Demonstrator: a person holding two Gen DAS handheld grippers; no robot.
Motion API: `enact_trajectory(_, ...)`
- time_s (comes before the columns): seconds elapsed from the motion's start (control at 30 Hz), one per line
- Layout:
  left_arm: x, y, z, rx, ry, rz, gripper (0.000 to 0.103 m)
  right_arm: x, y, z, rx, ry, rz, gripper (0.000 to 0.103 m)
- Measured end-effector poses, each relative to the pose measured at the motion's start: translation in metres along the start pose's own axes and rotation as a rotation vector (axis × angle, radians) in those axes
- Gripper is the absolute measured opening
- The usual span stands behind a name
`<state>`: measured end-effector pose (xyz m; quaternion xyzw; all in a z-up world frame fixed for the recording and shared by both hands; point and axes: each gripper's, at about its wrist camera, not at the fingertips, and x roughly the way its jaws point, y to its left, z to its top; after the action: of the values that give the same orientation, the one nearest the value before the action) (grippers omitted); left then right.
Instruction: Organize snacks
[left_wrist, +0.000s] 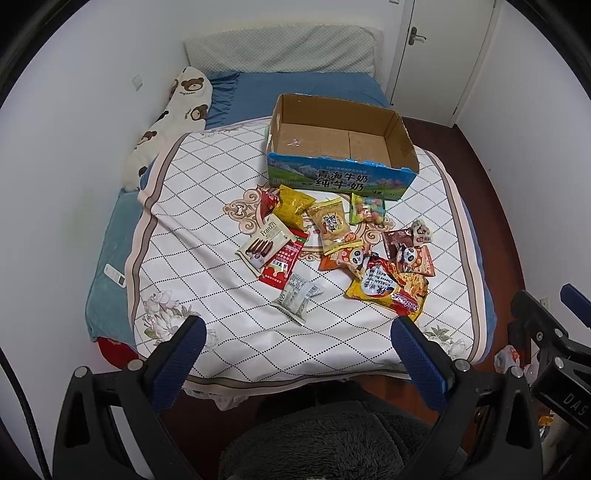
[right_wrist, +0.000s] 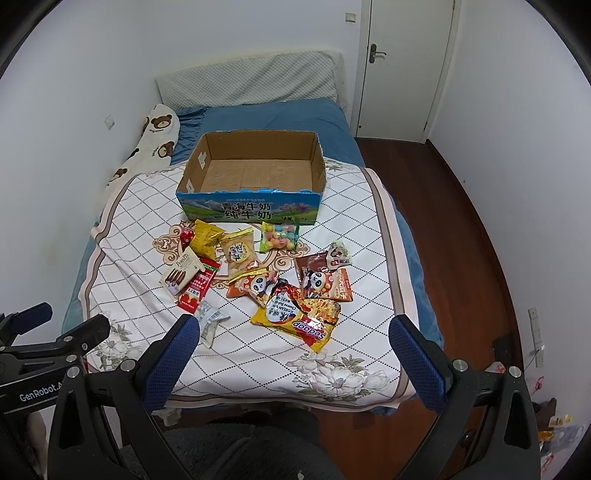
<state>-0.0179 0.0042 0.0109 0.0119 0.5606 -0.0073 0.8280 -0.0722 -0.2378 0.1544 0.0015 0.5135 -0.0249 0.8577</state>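
Several snack packets lie scattered on the white quilted cover of the bed, among them a yellow Sedaap noodle pack (left_wrist: 388, 291) (right_wrist: 295, 321), a Franzzi biscuit pack (left_wrist: 264, 242) (right_wrist: 183, 275), a small silver packet (left_wrist: 297, 297) (right_wrist: 210, 321) and a bag of coloured candies (left_wrist: 367, 212) (right_wrist: 279, 236). Behind them stands an empty open cardboard box (left_wrist: 343, 173) (right_wrist: 251, 208) with a blue printed front. My left gripper (left_wrist: 297, 334) and my right gripper (right_wrist: 293, 332) are both open and empty, held above the near edge of the bed, apart from the snacks.
A bear-print pillow (left_wrist: 177, 110) (right_wrist: 147, 147) lies along the left side of the bed, a grey headboard cushion (left_wrist: 280, 48) at the far end. A white door (right_wrist: 402, 62) and dark wood floor (right_wrist: 461, 236) are to the right. A white remote (left_wrist: 115, 275) lies at the bed's left edge.
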Motion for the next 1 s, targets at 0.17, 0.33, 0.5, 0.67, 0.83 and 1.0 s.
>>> enact_trajectory(0.17,-0.0001,-0.0002,0.0041,0.002,-0.002,0.0,0.102,-0.0013,0.0049,0.0004,0.002,-0.001,0.001,0.103)
enact_trajectory(0.33,0.0,0.0004,0.0022,0.0,-0.004,0.0,0.102,-0.0031,0.0068,0.0007,0.002,-0.001,0.001,0.103)
enact_trajectory(0.5,0.0004,0.0009,0.0023,0.0,-0.004,0.0,0.102,-0.0024,0.0079,0.0026,0.008,-0.006,0.003,0.103)
enact_trajectory(0.67,0.001,0.0016,0.003,0.001,-0.006,0.0,0.102,-0.0025,0.0076,0.0029,0.009,-0.005,0.004,0.103)
enact_trajectory(0.83,0.0014,0.0024,0.0034,0.0,-0.007,-0.001,0.102,-0.0016,0.0076,0.0046,0.016,-0.006,0.009,0.103)
enact_trajectory(1.0,0.0011,0.0032,0.004,0.002,-0.009,0.0,0.102,-0.0019,0.0077,0.0056,0.02,-0.009,0.011,0.103)
